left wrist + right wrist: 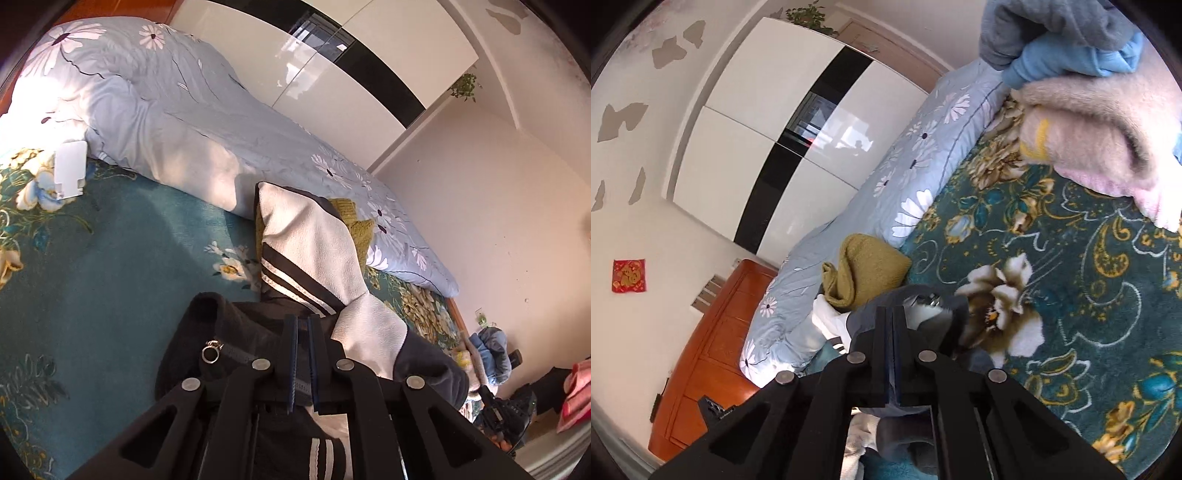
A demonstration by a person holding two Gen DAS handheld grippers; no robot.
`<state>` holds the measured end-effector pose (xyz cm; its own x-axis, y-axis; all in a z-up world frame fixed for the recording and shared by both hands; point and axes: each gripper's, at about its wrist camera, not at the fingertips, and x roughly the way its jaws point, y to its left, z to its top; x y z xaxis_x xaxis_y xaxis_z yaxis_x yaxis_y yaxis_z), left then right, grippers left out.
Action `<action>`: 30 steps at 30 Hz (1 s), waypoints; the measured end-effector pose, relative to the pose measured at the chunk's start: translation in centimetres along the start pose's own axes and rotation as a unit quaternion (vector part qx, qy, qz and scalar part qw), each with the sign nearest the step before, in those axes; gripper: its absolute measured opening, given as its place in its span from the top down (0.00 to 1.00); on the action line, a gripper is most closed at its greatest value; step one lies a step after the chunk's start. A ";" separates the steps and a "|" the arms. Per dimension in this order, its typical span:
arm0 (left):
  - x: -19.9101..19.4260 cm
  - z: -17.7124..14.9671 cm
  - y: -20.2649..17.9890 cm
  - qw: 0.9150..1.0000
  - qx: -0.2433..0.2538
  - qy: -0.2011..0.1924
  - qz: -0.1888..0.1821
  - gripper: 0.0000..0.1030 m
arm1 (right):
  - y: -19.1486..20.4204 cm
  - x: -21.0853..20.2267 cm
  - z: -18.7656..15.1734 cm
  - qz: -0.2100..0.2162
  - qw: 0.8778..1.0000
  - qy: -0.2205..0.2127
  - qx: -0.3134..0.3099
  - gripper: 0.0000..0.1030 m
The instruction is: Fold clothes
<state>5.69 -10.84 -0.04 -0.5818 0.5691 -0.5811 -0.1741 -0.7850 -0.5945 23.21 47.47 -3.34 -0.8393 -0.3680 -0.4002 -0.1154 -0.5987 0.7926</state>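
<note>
Jacket fabric sits pinched in both claws.

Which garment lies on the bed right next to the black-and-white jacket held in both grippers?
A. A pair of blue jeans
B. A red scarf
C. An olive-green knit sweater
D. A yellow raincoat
C: the olive-green knit sweater lies against the floral duvet, just beyond the black-and-white jacket that both grippers hold.

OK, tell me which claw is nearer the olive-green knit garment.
Right, as far as I can judge. The right claw, shut on the black-and-white jacket, sits just below the olive-green knit garment. The left claw grips the same jacket, farther from the knit.
</note>
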 end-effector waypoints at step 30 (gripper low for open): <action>19.0 13.5 1.5 0.996 -0.081 -0.022 -0.018 0.91 | -3.8 10.1 -1.1 -0.087 0.989 0.120 -0.006 0.96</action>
<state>-16.32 -4.53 -4.43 -0.6119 0.5822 -0.5354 -0.0666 -0.7125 -0.6985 15.77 45.22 -10.93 -0.6574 -0.4154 -0.6287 -0.2394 -0.6760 0.6970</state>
